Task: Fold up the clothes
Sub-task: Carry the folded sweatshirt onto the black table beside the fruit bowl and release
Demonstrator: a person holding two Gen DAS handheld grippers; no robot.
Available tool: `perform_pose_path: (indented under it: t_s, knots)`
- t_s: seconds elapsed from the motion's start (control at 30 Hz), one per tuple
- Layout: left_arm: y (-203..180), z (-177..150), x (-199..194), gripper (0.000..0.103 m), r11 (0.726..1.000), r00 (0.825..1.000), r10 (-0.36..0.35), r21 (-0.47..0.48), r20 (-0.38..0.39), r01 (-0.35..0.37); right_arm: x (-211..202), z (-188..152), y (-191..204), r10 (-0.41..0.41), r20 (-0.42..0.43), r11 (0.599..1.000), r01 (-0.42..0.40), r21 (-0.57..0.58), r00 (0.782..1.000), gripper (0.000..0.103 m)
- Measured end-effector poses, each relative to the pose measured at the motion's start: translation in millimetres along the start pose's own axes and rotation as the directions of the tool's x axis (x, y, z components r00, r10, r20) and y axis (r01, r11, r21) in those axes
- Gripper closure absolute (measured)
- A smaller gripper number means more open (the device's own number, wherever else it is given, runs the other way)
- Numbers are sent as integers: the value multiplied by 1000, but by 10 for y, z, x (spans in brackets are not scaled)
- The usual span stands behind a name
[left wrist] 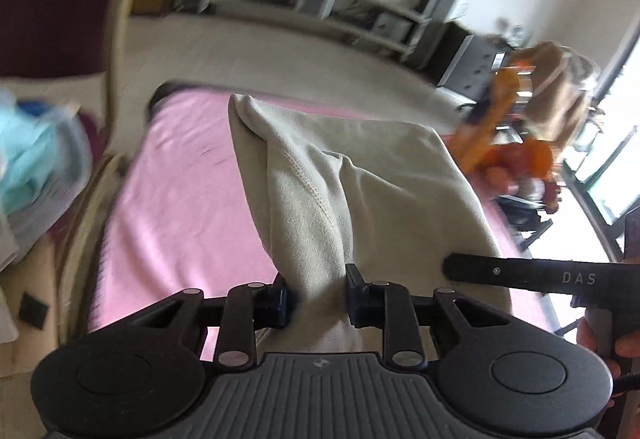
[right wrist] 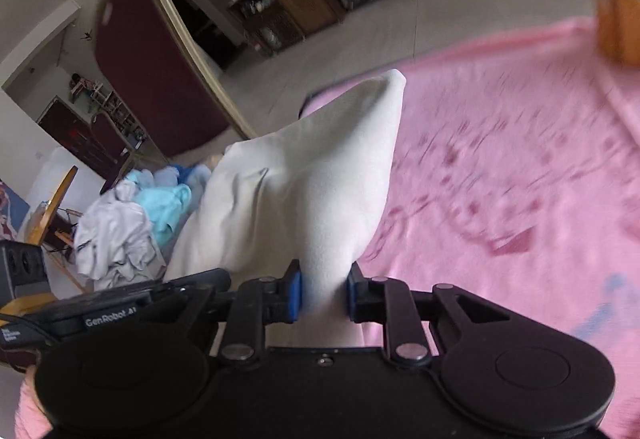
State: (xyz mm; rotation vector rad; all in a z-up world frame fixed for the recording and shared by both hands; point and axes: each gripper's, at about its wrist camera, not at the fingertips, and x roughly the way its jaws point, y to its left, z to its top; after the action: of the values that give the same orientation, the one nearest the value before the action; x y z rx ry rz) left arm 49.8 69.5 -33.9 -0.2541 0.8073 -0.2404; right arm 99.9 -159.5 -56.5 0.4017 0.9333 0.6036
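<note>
A cream fleece garment (left wrist: 344, 175) hangs lifted over a pink sheet (left wrist: 176, 175), stretched away from me toward the far edge. My left gripper (left wrist: 318, 293) is shut on a bunched fold of it. In the right wrist view the same cream garment (right wrist: 304, 183) rises as a taut peak over the pink sheet (right wrist: 500, 199), and my right gripper (right wrist: 323, 293) is shut on its near end between blue pads. The right gripper's black body (left wrist: 520, 273) reaches in from the right of the left wrist view, beside the cloth.
A pile of pale blue and white clothes (right wrist: 132, 223) lies to the left on a chair. A maroon chair back (right wrist: 156, 71) with a gold frame stands beyond the sheet. Orange items (left wrist: 496, 131) sit at the far right. Shelving lines the far wall.
</note>
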Motion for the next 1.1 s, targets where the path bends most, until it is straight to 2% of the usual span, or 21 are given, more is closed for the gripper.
perform_pose_path:
  t_s: [0.17,0.27,0.37,0.47,0.6,0.73,0.9,0.93,0.97,1.03,1.1]
  knots:
    - [-890,-43,5,78,991,994,-96,93,41,92,-878,-94,-300,-93,135,996,92,10,986,82]
    - [-1489,-91,200,78,978,988,-145,158,45,137,-1404,-165,-533,-155,216,988,152,31,964,82]
    - [-2046,-132,530,78,962,982,-188,204,26,179,-1826,-252,-926,-245,269,969,230,85,932,82]
    - [-2507,-217,927,78,950,977,-211,231,-15,209,-2110,-341,-1345,-326,284,944,296,144,902,82]
    - [-3032,-387,1468,78,939,972,-220,253,-84,234,-2290,-410,-1964,-416,238,901,363,238,878,82]
    - [-3303,-570,1947,78,943,966,-207,234,-153,239,-2292,-470,-2492,-464,191,872,408,270,865,82]
    - [-3491,-706,2372,77,952,973,-162,233,-162,197,-2188,-469,-2996,-463,192,871,403,283,865,81]
    - [-3486,-704,2491,70,959,975,-115,236,-190,159,-2135,-462,-3084,-464,193,868,402,291,864,80]
    - [-3480,-702,2610,63,963,974,-68,240,-217,120,-2062,-436,-3195,-475,190,861,409,301,859,74]
    - [-3468,-698,2847,60,967,963,25,250,-269,44,-2023,-507,-3460,-527,149,818,453,355,837,62]
    - [-3304,-653,2790,59,981,955,-3,187,-297,61,-1998,-537,-3586,-575,90,766,495,410,814,61]
